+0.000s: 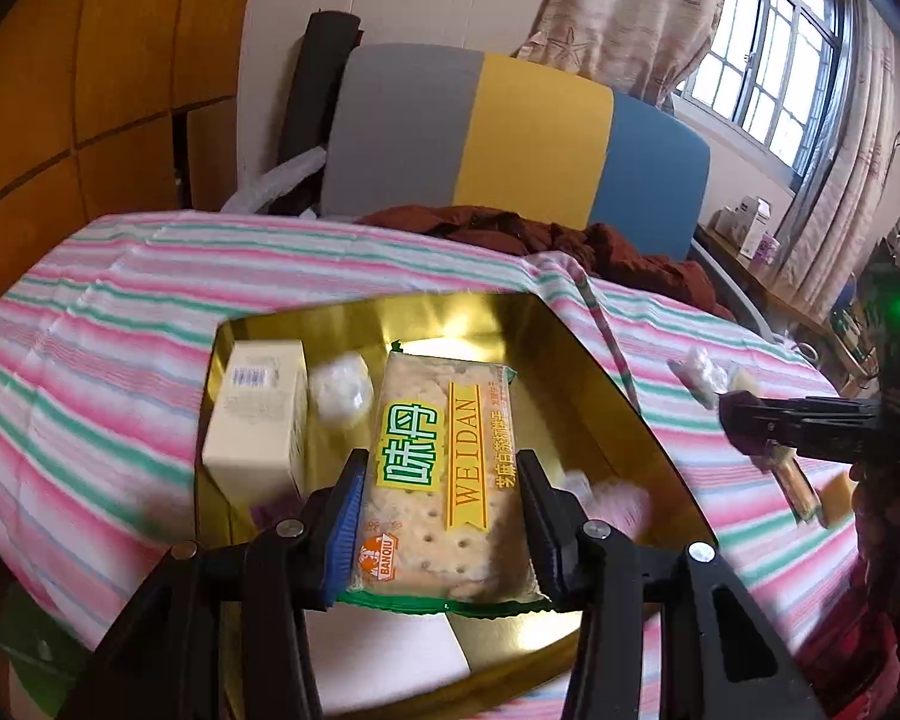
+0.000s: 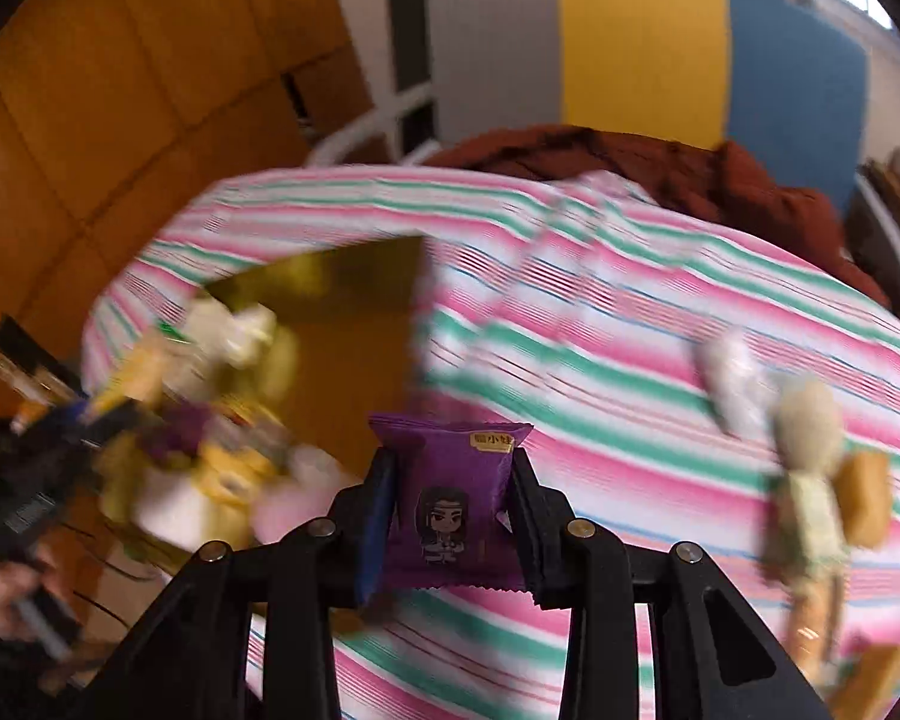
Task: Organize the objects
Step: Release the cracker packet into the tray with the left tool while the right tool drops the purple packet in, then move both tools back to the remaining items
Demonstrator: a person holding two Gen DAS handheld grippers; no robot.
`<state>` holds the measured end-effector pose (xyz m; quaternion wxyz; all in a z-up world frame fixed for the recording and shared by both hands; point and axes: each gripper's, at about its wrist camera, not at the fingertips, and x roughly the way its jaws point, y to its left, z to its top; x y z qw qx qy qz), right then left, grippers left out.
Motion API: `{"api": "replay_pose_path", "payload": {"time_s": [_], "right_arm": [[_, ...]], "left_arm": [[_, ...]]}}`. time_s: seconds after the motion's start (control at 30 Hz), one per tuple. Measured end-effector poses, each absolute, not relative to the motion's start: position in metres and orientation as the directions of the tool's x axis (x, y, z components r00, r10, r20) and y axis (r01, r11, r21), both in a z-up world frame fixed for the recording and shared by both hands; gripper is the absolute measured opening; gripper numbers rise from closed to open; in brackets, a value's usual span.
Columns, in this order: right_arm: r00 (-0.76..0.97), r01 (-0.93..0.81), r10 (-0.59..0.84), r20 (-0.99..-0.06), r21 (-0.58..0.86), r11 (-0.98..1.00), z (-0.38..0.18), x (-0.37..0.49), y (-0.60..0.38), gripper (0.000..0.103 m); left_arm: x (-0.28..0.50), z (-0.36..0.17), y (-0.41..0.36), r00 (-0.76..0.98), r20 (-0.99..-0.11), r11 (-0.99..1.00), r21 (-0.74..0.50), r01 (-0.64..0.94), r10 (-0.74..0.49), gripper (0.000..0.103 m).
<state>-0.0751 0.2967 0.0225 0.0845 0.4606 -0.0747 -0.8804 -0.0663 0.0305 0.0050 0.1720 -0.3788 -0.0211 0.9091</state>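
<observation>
Over a gold tin (image 1: 600, 384) on a pink-and-green striped cloth (image 1: 102, 324), the left gripper (image 1: 441, 516) is clamped on a cracker packet (image 1: 444, 468) marked "WEIDAN", held above the tin's middle. Inside the tin, a cream box (image 1: 258, 414) stands at nine o'clock of the packet, a white wrapped sweet (image 1: 341, 390) at eleven. The right gripper (image 2: 450, 516) is clamped on a purple snack pouch (image 2: 450, 504) above the cloth, with blurred loose snacks (image 2: 810, 480) at three o'clock of it.
</observation>
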Motion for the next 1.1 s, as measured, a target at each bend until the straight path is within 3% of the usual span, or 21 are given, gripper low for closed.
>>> {"api": "replay_pose_path", "payload": {"time_s": [0.1, 0.13, 0.17, 0.2, 0.43, 0.53, 1.1], "right_arm": [[-0.58, 0.087, -0.273, -0.768, 0.274, -0.958, 0.032, -0.105, 0.267, 0.044], [-0.592, 0.09, -0.286, -0.754, 0.29, -0.953, 0.036, -0.113, 0.26, 0.051], [-0.602, 0.091, -0.286, -0.746, 0.291, -0.952, 0.039, -0.116, 0.253, 0.067], [-0.607, 0.099, -0.292, -0.739, 0.294, -0.951, 0.042, -0.119, 0.244, 0.072], [-0.586, 0.172, -0.276, -0.762, 0.215, -0.961, 0.038, -0.103, 0.203, 0.073], [-0.585, 0.174, -0.254, -0.77, 0.187, -0.967, 0.03, -0.09, 0.2, 0.079], [-0.69, 0.043, -0.074, -0.72, 0.061, -0.997, 0.027, -0.037, 0.206, 0.088]], "left_arm": [[-0.083, 0.007, 0.029, -0.661, -0.687, -0.95, -0.164, -0.264, 0.302, 0.05], [-0.087, 0.008, 0.026, -0.668, -0.685, -0.955, -0.169, -0.242, 0.291, 0.052], [-0.089, 0.009, 0.024, -0.67, -0.685, -0.958, -0.174, -0.229, 0.285, 0.053], [-0.09, 0.009, 0.022, -0.669, -0.687, -0.958, -0.179, -0.224, 0.284, 0.055], [-0.077, 0.003, 0.008, -0.664, -0.702, -0.966, -0.176, -0.19, 0.259, 0.055], [-0.071, -0.001, 0.006, -0.66, -0.71, -0.969, -0.181, -0.169, 0.248, 0.055], [-0.036, -0.002, 0.019, -0.667, -0.711, -0.974, -0.136, -0.18, 0.222, 0.055]]}}
